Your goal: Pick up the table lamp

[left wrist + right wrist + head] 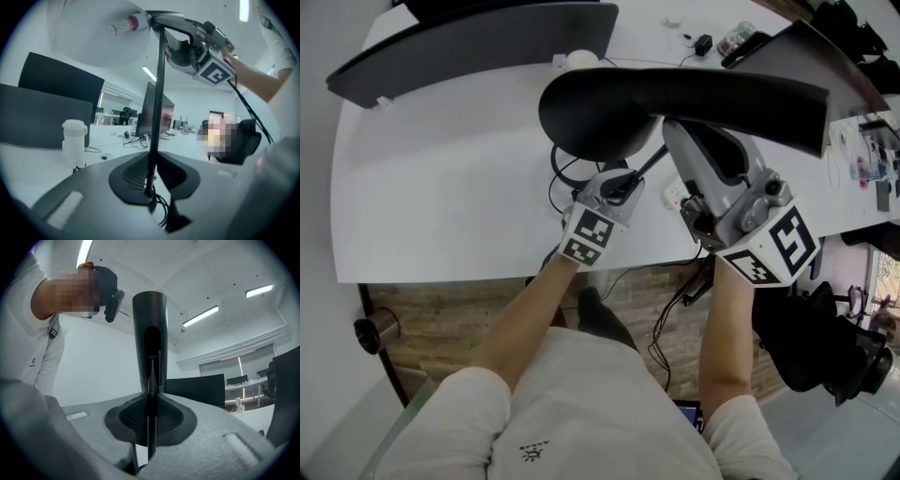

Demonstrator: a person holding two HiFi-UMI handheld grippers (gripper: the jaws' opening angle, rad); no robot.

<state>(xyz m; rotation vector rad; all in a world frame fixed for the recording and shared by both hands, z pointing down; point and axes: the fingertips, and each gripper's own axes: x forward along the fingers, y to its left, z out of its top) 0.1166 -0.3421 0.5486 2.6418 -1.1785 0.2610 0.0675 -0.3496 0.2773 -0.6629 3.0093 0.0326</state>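
The black table lamp (609, 108) hangs over the white table (441, 187), with a round head at left and a long flat arm (741, 94) running right. My left gripper (622, 185) is shut on the lamp's thin black stem (157, 108), which rises between its pads (129, 176) to the pale underside of the head (93, 37). My right gripper (698, 150) is shut on the lamp's arm, whose thin edge (151, 427) stands pinched between the pads, with the arm's dark slotted end (150, 343) above. The lamp's cable (567, 173) loops below the head.
Dark monitors (469, 42) stand along the table's far edge, with a white cup (581, 59) beside them. A white socket block (675, 194) lies near the front edge. An office chair (811, 347) stands at the right and a metal cup (375, 330) on the floor at left.
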